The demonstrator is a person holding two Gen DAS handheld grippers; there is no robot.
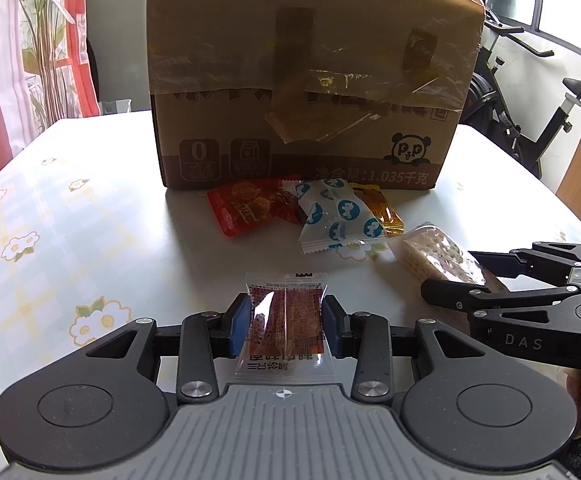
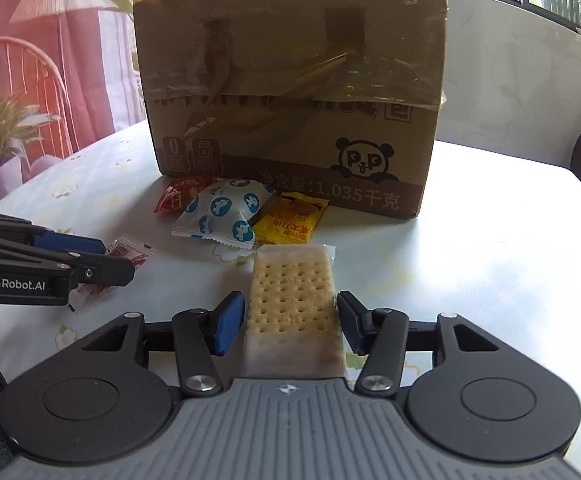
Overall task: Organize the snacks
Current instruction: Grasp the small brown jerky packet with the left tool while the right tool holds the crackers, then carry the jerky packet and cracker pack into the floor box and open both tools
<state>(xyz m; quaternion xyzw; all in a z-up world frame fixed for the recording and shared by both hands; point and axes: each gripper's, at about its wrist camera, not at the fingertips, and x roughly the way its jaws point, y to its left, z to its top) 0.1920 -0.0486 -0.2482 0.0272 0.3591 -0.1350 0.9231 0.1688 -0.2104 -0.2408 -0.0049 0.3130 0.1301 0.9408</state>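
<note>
I've got the small clear sachet (image 1: 286, 320) with red-brown filling sitting square between my left fingers (image 1: 237, 322); both blue pads press its side edges, so the left gripper (image 1: 285, 320) is clamped on it, narrow gap, sachet just above the surface (image 1: 90, 240). My right gripper (image 2: 288, 320) straddles the wrapped cracker (image 2: 295, 304): the 3 o'clock pad touches the wrapper edge, the 9 o'clock pad (image 2: 226, 324) stands just off it with a sliver of gap, so the grip looks loose, not firm. The cracker's long axis runs toward 12 o'clock, far end beyond the fingertips.

From the left view the right gripper comes in at 3 o'clock, the cracker sticking out of it toward 10 o'clock.

Outward at 12 o'clock, a loose pile on the surface: white packet with blue dots (image 1: 338, 216), red packet (image 1: 250, 206) at its 9 o'clock, yellow packet (image 2: 292, 220) at its 3 o'clock, partly tucked under. Just behind the pile stands a taped cardboard box (image 1: 310, 80) with a panda print. Surface has a pale floral cloth.
</note>
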